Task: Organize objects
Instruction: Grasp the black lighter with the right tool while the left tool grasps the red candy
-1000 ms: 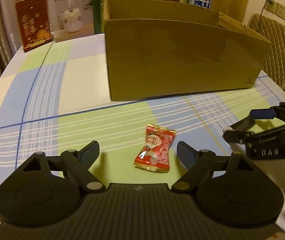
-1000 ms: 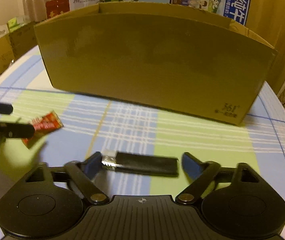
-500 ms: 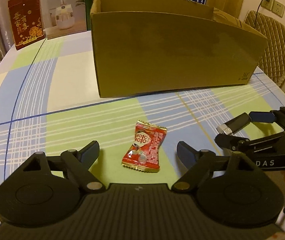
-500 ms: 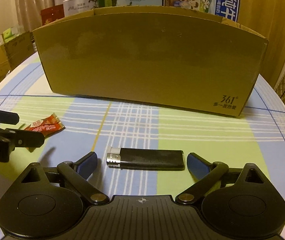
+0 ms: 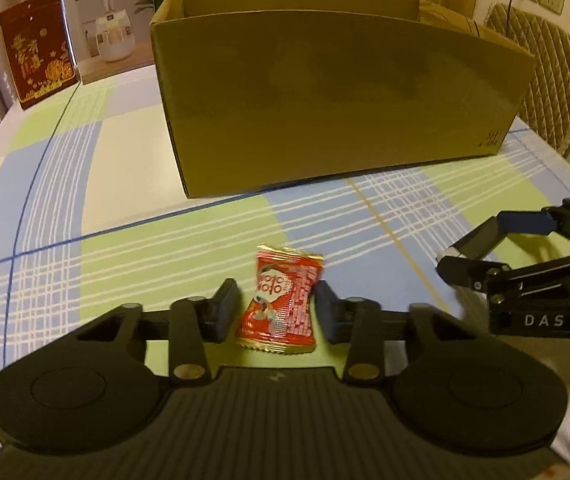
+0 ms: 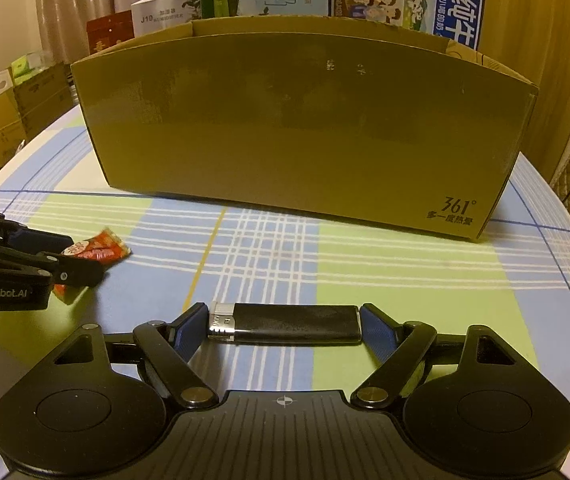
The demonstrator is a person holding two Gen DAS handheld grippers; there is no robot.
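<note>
Candy packet (image 5: 281,300), red with gold crimped ends, sits between the jaws of the left gripper (image 5: 277,306); both pads stand just beside its sides and appear to pinch it, though contact on the left pad is not certain. In the right wrist view the same packet pokes out past the left gripper fingertips (image 6: 81,270) near the left edge of the table (image 6: 405,280).

Lighter (image 6: 285,323), black with a metal cap at its left end, lies crosswise on the table. The right gripper (image 6: 283,330) has its jaws closed on the lighter's two ends, one blue pad at the cap and one at the base.

Both items are near the front edge of the table, which is covered in a blue, green and white plaid cloth. Cardboard box (image 6: 301,128), open-topped, stands beyond both grippers toward the middle of the table.

Behind the box, upright cartons (image 6: 405,2) show above its rim. A red package (image 5: 37,64) and a white humidifier box (image 5: 109,20) stand at the far left edge.
</note>
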